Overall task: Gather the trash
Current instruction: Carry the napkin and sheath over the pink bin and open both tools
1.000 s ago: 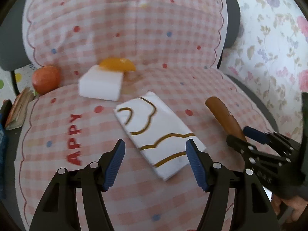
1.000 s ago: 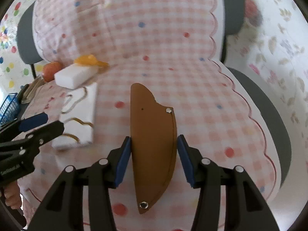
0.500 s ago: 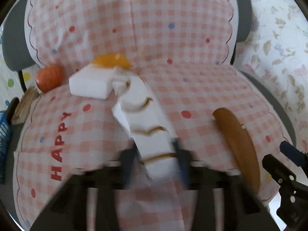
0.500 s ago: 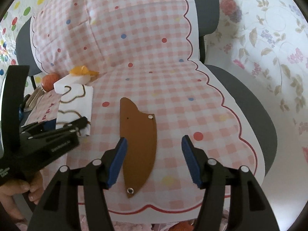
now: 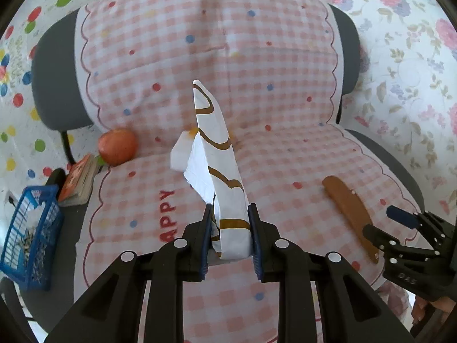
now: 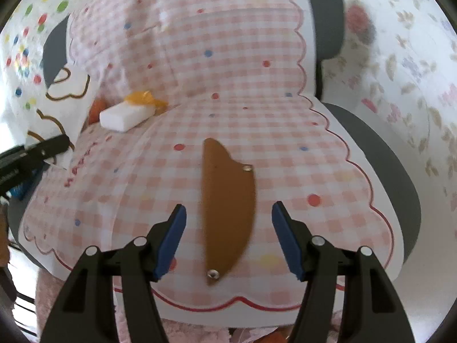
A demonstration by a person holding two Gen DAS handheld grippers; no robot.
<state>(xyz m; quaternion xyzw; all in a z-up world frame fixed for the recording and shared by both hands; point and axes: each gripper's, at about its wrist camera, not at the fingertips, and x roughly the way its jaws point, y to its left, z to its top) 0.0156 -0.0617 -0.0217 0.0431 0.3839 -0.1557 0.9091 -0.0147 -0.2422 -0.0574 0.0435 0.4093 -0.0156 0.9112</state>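
My left gripper is shut on a white paper napkin with gold lines and holds it lifted above the pink checked chair cushion. The napkin also shows at the left edge of the right wrist view. My right gripper is open and empty, its fingers either side of a brown knife sheath that lies on the cushion; the sheath shows in the left wrist view too. A white block and an orange wrapper lie near the backrest.
A blue basket with scraps stands low at the left of the chair. An orange fruit and a small book lie at the seat's left edge. Floral and dotted cloth hangs behind the chair.
My left gripper closed on the napkin and lifted it off the cushion. My right gripper opened and let go of the brown sheath, which lies on the seat.
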